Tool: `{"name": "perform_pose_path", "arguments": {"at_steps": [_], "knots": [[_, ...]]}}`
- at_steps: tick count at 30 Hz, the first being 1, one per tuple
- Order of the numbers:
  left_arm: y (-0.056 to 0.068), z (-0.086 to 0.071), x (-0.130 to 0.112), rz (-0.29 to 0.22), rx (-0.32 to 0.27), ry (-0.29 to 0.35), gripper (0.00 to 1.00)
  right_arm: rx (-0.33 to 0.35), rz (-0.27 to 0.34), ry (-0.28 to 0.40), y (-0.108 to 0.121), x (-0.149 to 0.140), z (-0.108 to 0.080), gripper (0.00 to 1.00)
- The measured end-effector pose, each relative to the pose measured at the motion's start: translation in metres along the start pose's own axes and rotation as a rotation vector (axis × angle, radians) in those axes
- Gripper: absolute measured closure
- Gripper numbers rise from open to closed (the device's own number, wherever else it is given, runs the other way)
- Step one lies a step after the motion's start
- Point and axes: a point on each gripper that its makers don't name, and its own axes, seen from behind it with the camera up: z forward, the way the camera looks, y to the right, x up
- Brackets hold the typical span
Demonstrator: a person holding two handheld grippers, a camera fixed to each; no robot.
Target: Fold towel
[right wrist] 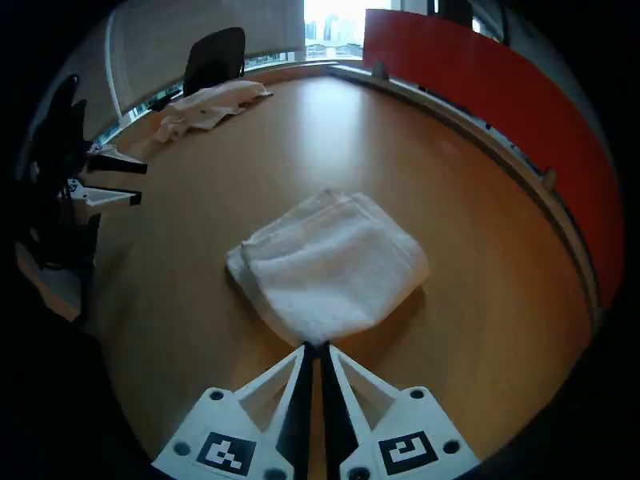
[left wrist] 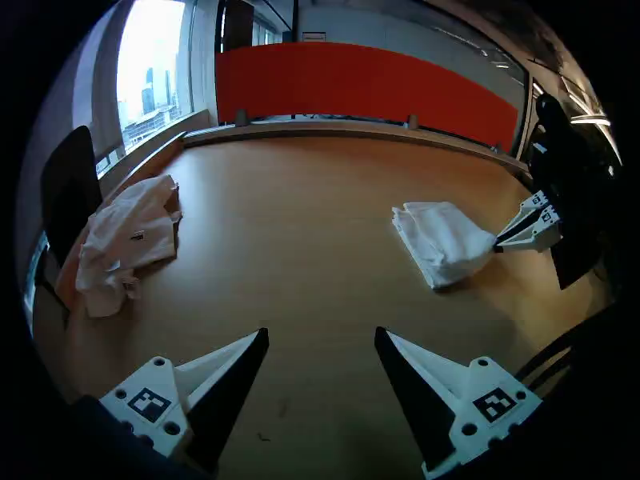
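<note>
L gripper view:
- left gripper (left wrist: 321,331) at 6 o'clock, low over the table (left wrist: 296,200). Fingers wide apart, bare wood between them, holding nothing.
- folded towel (left wrist: 442,240) at approx 3 o'clock, flat on the table. White, several layers, stacked edges face 9 o'clock.
- right gripper (left wrist: 498,242) comes in from 3 o'clock, tips on the towel's near corner at its 3 o'clock side.
- crumpled cloth pile (left wrist: 128,232) at 9 o'clock, near the table edge, well apart from the folded towel.
- chair (left wrist: 68,188), dark, just beyond the pile at 9 o'clock.
- window (left wrist: 152,72) at 11 o'clock; red panel (left wrist: 360,84) along the far table edge, 12 to 2 o'clock.

R gripper view:
- right gripper at 6 o'clock, fingers drawn nearly together, thin gap only. Both tips pinch the towel's corner that points to 6 o'clock; grip looks firm.
- Towel sits mid-frame, rest of it lying flat on the wood, layered edges toward 9–10 o'clock.
- left gripper at 9 o'clock, fingers apart, pointing toward 3 o'clock, well apart from the towel.
- Cloth pile at 11 o'clock by the far edge, chair behind it.
- Red panel runs along the table edge from 1 to 4 o'clock.

Can't tell from either view whether the pinched corner is lifted off the table.
</note>
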Motion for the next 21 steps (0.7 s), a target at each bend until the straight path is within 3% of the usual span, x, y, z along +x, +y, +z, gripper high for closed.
{"name": "perform_pose_path", "arguments": {"at_steps": [14, 21], "knots": [[0.004, 0.003, 0.011, 0.013, -0.019, 0.014, 0.02, -0.028, -0.043, 0.086, 0.023, 0.087, -0.037, 0.94], [0.007, 0.005, 0.019, 0.022, -0.033, 0.023, 0.01, -0.044, -0.071, 0.098, 0.036, 0.113, -0.061, 0.94]]}}
